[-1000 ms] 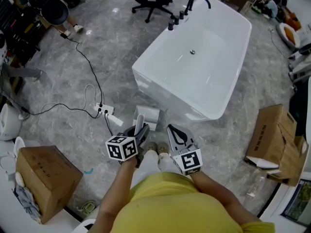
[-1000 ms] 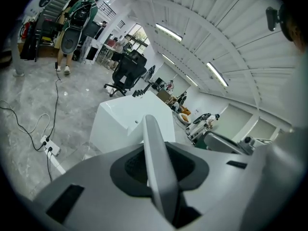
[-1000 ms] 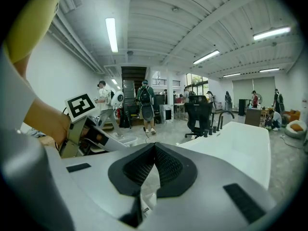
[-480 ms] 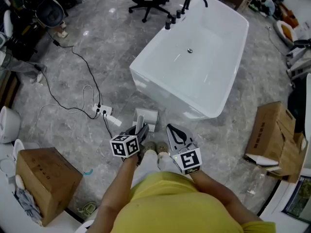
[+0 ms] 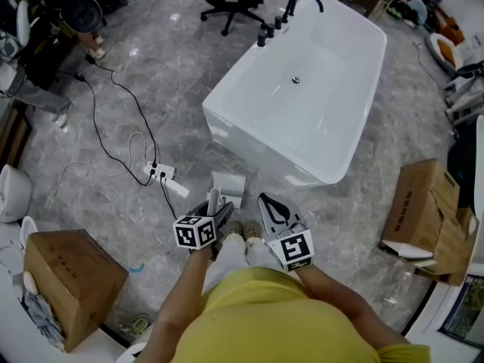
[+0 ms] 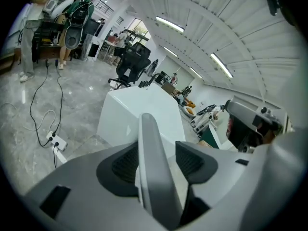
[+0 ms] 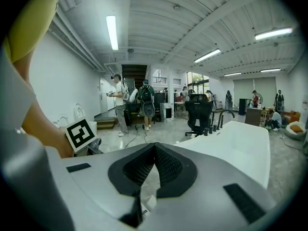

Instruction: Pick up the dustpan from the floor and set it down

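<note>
Nearly done: at lower centre, the down-tilted left tongs (image 5: pixel 219 213) have just been spreading round the dustpan handle (image 6: pixel 155 167), one pad now clear of it. The right tongs (image 5: pixel 274 209) hang pressed together, empty. Just beyond, the dustpan (image 5: pixel 229 183) appears to rest on the floor (image 5: pixel 113 225) beside the bathtub (image 5: pixel 302 89); only withdrawal seems left.

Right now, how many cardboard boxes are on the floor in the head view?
2: one cardboard box lower left, another at the right edge; others may be hidden behind it.
</note>
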The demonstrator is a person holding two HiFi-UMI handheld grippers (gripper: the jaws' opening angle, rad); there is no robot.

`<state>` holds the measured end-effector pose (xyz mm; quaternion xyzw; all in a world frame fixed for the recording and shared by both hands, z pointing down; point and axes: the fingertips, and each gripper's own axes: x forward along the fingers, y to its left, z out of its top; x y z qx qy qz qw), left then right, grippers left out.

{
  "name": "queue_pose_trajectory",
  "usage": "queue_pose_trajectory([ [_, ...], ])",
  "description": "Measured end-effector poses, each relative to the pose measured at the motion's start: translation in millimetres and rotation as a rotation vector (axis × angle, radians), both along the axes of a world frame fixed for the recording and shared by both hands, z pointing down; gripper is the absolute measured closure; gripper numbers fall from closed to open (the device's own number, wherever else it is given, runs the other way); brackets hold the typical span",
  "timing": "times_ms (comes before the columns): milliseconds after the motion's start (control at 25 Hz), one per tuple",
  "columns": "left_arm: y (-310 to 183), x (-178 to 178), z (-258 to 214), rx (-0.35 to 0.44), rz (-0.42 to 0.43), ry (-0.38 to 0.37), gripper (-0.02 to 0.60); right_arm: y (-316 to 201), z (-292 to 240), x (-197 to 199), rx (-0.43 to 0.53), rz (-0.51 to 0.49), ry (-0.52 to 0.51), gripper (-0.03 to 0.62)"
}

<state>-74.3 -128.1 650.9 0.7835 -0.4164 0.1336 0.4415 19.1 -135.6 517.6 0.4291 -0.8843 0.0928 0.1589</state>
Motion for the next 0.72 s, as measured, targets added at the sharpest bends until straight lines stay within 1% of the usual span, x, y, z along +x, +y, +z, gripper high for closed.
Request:
queue_pose_trajectory([
  [40,3.7,-2.8,2.9,-0.027,-0.005,0.011,0.329,0.2,0.8,-1.2,0.000,-0.002,-0.002,0.583],
  [80,7.9,-6.9,5.3,-0.052,-0.015,0.027,0.289,0.4,1.4,-2.8,0.001,-0.005,-0.005,0.583],
  [120,12.0,-12.1,6.0,-0.066,-0.028,0.044,0.238,0.5,1.3,-5.0,0.003,-0.009,-0.008,0.583],
  [160,15.6,-17.9,4.2,-0.066,-0.043,0.059,0.202,0.7,0.8,-7.4,0.004,-0.013,-0.012,0.583],
  [240,22.0,-29.8,-4.7,-0.045,-0.071,0.076,0.193,1.9,0.3,-11.9,0.005,-0.024,-0.014,0.583],
  [400,27.2,-52.4,-34.9,0.033,-0.114,0.055,0.192,3.8,1.7,-18.8,0.001,-0.045,-0.011,0.583],
  [440,26.6,-56.7,-45.5,0.062,-0.119,0.045,0.211,3.8,2.6,-20.2,0.000,-0.048,-0.011,0.583],
  [520,23.9,-64.7,-69.7,0.136,-0.124,0.005,0.339,3.6,2.2,-23.1,0.001,-0.054,-0.012,0.583],
  [640,14.2,-77.4,-108.7,0.274,-0.161,-0.091,0.529,0.5,-2.5,-26.5,0.000,-0.052,-0.022,0.583],
  [680,10.3,-79.9,-121.5,0.321,-0.173,-0.116,0.577,-1.5,-4.8,-27.2,-0.001,-0.050,-0.027,0.583],
  [720,6.6,-80.5,-134.3,0.368,-0.178,-0.138,0.578,-4.1,-9.2,-27.8,0.003,-0.047,-0.035,0.583],
])
